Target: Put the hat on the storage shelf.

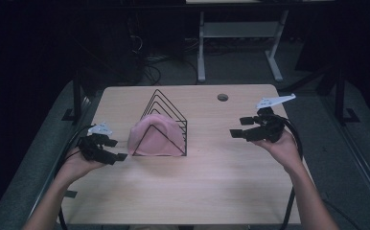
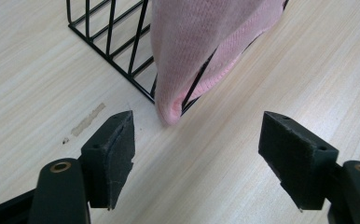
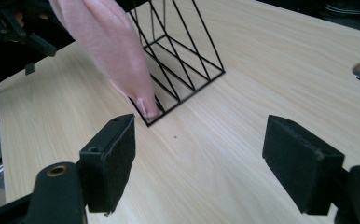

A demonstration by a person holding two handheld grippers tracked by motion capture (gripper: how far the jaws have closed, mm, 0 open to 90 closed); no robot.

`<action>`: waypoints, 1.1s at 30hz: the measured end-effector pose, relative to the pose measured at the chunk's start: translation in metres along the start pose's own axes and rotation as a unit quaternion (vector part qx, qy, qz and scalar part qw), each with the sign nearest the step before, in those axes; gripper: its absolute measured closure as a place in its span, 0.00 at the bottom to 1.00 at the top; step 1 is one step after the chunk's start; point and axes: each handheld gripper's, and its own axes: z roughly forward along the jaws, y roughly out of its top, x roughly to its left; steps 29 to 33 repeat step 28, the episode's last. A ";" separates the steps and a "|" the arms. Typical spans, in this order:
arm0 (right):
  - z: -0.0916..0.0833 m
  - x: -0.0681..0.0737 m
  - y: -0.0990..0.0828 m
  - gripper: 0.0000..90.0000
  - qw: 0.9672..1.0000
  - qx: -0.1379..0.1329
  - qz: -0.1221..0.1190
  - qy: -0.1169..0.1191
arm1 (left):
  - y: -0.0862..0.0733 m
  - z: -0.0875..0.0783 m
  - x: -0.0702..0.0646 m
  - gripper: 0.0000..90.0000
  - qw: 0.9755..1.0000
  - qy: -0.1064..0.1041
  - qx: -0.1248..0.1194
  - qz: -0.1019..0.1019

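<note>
a black wire rack [image 1: 166, 122] of thin triangular frames stands on the pale wood-grain worktop [image 1: 197, 191], between the two pairs of fingers. a soft pink knitted cloth [image 1: 154, 136] is draped over its front frames, bulging in a rounded dome, with the wire showing dark through the fabric.

the left gripper [image 1: 111, 149] is held just off the cloth's edge, its flat black fingers [image 2: 115, 156] spread wide with nothing between them. straight ahead of them the cloth's folded corner [image 2: 171, 109] hangs to the worktop at the rack's corner [image 2: 155, 95]. a short strip of worn tape [image 2: 88, 120] lies beyond the left-hand finger.

the right gripper [image 1: 243, 128] hangs well apart from the rack, its padded fingers [image 3: 115, 161] also spread and empty. beyond them the cloth [image 3: 117, 51] and rack [image 3: 183, 60] appear. a round cable hole [image 1: 223, 97] sits in the worktop beyond the right fingers.
</note>
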 end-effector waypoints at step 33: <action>-0.034 -0.011 -0.112 0.26 0.997 0.016 0.065 -0.042 | -0.022 0.006 -0.020 0.29 1.000 0.001 -0.016 -0.001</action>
